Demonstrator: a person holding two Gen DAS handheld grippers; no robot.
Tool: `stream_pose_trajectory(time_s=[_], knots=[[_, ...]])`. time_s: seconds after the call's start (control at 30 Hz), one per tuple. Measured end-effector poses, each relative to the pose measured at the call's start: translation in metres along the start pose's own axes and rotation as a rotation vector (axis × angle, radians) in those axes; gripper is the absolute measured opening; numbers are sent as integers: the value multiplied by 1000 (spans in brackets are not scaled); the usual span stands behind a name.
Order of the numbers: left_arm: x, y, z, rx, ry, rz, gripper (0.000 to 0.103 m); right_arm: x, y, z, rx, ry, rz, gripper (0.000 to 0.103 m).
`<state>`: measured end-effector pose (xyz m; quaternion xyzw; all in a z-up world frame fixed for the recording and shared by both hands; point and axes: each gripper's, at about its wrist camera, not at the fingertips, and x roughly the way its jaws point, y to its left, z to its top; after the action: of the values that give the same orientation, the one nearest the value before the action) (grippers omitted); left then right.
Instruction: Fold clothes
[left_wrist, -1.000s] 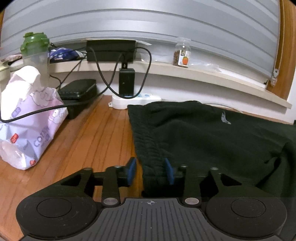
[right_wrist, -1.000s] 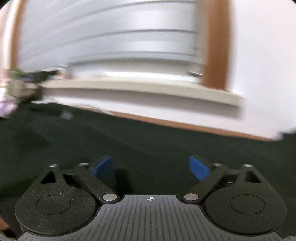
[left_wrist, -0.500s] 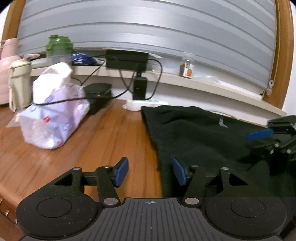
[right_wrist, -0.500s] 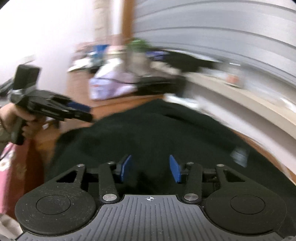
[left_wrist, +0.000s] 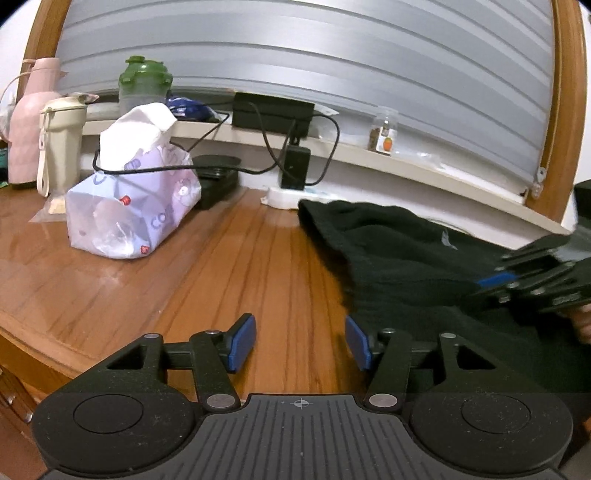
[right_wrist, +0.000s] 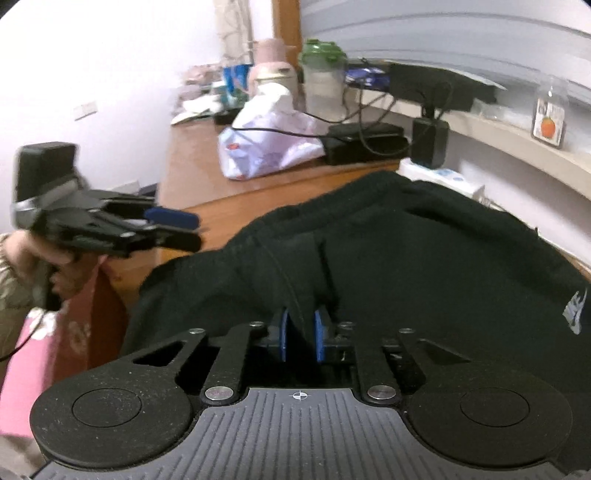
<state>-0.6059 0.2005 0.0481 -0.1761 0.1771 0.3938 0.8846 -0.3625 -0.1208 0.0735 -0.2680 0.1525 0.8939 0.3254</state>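
A black garment (left_wrist: 417, 258) with a small grey logo lies on the wooden table (left_wrist: 184, 280); it also fills the right wrist view (right_wrist: 424, 266). My left gripper (left_wrist: 300, 343) is open and empty, above bare wood just left of the garment's edge. My right gripper (right_wrist: 302, 338) is shut on a fold of the black garment near its ribbed edge. The right gripper shows blurred at the right of the left wrist view (left_wrist: 532, 284). The left gripper shows at the left of the right wrist view (right_wrist: 177, 229), clear of the cloth.
A purple-and-white plastic bag (left_wrist: 133, 210) sits on the table's left. Bottles (left_wrist: 59, 140) stand at the far left. A black box (left_wrist: 273, 110), cables, a charger (left_wrist: 295, 166) and a small jar (left_wrist: 384, 133) are on the back ledge. The table's front edge (left_wrist: 44, 350) is near left.
My left gripper has pulled back left off the garment and opened wider. My right gripper has swung round to face left and closed on a fold of the cloth.
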Motion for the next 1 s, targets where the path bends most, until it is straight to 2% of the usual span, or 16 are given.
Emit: stream_pose_trajectory(time_s=[0.07,0.1,0.23,0.37,0.47,0.57,0.67,0.73,0.77,0.8,0.83,0.9,1.0], knots=[[2,-2,2,11,7,-7,57,-21,-6,1,24,-34,6,12],[4,-3,3,16,10,-11,57,-29,-7,0,20,-59,-20,11],[17,-12,11,43,16,-44,57,-32,-17,-5,59,-71,-58,11],[42,-20,29,59,54,-137,57,-16,-25,-24,50,-17,-70,16],[59,-21,42,47,100,-209,57,-17,-31,-31,74,-31,-59,19],[76,-18,53,11,139,-241,57,-14,-26,-35,38,-47,-77,22],[89,-15,59,-28,170,-282,47,-14,-19,-34,3,-73,-109,26],[95,-18,58,-18,190,-298,27,-19,-18,-34,-2,-109,-111,28],[97,-20,57,-17,195,-300,24,-22,-19,-35,3,-140,-109,34],[99,-21,57,-17,200,-301,24,-26,-21,-35,13,-166,-106,40],[101,-22,56,-17,204,-302,24,-28,-23,-36,25,-178,-104,42],[105,-25,55,-17,213,-304,24,-28,-27,-35,48,-178,-97,42],[110,-21,57,-42,224,-307,32,-26,-26,-35,39,-170,-101,42]])
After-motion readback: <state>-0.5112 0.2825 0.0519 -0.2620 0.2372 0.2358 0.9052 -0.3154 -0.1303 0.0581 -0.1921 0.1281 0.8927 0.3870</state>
